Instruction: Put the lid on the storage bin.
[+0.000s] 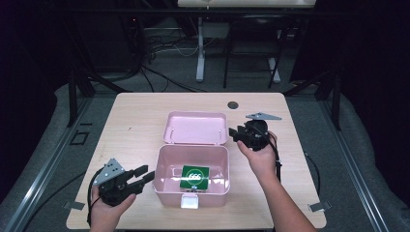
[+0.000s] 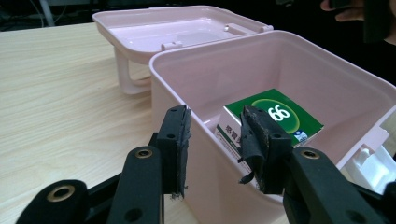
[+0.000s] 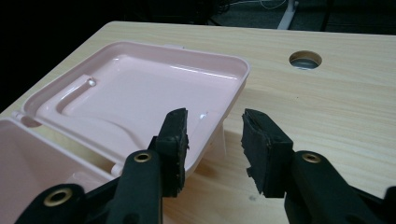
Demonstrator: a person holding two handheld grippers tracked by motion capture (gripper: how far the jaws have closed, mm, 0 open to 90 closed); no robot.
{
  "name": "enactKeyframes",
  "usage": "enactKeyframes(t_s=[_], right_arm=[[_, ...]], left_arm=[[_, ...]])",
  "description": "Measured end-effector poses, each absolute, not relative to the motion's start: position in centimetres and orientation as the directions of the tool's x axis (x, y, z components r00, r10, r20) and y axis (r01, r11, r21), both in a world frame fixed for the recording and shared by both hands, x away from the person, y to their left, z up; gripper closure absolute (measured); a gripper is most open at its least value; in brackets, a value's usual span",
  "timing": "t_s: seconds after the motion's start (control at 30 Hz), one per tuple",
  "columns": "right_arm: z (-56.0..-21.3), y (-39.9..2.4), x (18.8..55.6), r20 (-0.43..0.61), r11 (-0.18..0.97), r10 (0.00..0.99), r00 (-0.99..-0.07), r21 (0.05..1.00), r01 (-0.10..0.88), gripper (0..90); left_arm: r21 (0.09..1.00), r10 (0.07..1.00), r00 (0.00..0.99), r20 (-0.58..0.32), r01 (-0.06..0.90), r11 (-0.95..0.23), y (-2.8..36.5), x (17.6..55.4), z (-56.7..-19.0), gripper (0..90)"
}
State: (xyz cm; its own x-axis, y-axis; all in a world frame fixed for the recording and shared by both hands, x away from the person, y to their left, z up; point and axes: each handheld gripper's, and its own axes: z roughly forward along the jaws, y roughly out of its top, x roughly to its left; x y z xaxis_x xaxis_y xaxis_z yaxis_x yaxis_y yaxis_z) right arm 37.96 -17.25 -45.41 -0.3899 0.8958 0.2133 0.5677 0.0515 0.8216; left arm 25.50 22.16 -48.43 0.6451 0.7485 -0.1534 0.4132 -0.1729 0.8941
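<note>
An open pink plastic box sits mid-table, its lid folded back flat behind it. Inside lies a green carton with a white round logo. My left gripper is at the box's left wall; in the left gripper view its jaws straddle the near wall of the box, one pad outside and one inside, with a gap on both sides. The carton lies just beyond. My right gripper hovers open by the lid's right edge, nothing between its pads.
The wooden table has a round cable hole behind the lid, also seen ahead of the right gripper. A white latch hangs on the box's front. Dark floor, cables and a stand's legs lie beyond the table.
</note>
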Motion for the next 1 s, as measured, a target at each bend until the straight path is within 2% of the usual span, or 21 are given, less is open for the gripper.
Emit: enactKeyframes(t_s=[0.77, 1.0], right_arm=[[-46.0, -14.9, 43.2, 0.21, 0.076, 0.918, -0.337, 0.74, 0.668, 62.8], [-46.2, -14.6, 45.3, 0.209, 0.069, 0.934, -0.29, 0.69, 0.72, 64.5]], left_arm=[[0.883, 0.722, 0.673, -0.16, 0.424, -0.2, 21.5, 25.5, -49.1, 67.2], [0.88, 0.72, 0.676, -0.156, 0.427, -0.21, 21.4, 25.5, -49.4, 68.1]])
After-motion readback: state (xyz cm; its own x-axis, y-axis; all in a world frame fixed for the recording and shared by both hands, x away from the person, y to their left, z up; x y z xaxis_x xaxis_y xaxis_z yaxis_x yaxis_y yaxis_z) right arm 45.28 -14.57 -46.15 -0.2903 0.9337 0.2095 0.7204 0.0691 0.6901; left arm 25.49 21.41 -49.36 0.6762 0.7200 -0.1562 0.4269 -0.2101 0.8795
